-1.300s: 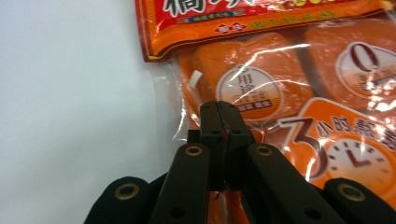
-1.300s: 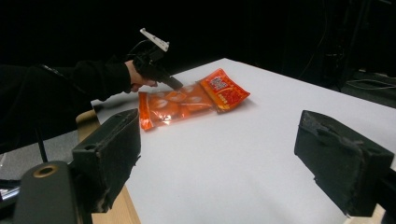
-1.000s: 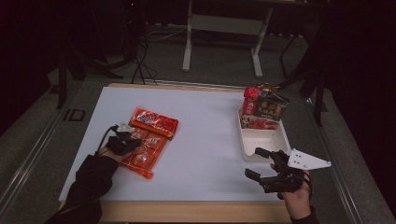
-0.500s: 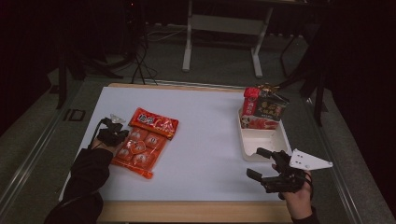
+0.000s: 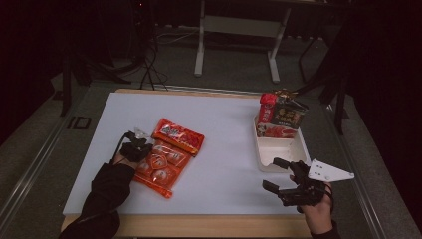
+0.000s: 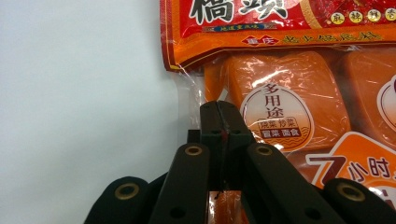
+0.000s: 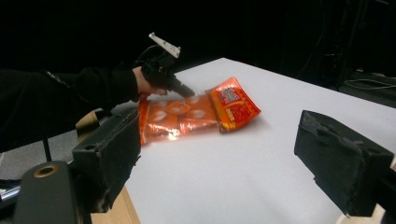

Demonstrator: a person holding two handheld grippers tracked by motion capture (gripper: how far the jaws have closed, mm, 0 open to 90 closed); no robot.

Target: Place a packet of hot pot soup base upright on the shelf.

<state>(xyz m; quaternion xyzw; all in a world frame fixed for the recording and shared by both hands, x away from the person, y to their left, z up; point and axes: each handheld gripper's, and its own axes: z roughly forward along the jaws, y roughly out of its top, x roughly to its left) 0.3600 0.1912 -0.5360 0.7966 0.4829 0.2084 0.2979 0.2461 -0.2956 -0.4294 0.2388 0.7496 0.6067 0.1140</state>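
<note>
The packet (image 5: 166,157) lies flat at about 8 o'clock on the white table (image 5: 224,129). It is a clear orange bag with a red printed header and rows of orange blocks inside. The left gripper (image 5: 135,149), jaws closed with nothing between them, sits over its 9 o'clock edge. The right gripper (image 5: 283,175) hovers at 4 o'clock, jaws wide apart and empty.

One flat orange plastic bag of wrapped blocks (image 5: 161,167) lies under one smaller red foil packet (image 5: 178,136). One white rectangular plastic tray (image 5: 283,152) holds three packets: one tall red (image 5: 267,107), one dark (image 5: 288,115), one flat red (image 5: 273,131). Two black two-jaw grippers, left (image 5: 135,148) and right (image 5: 278,175).
</note>
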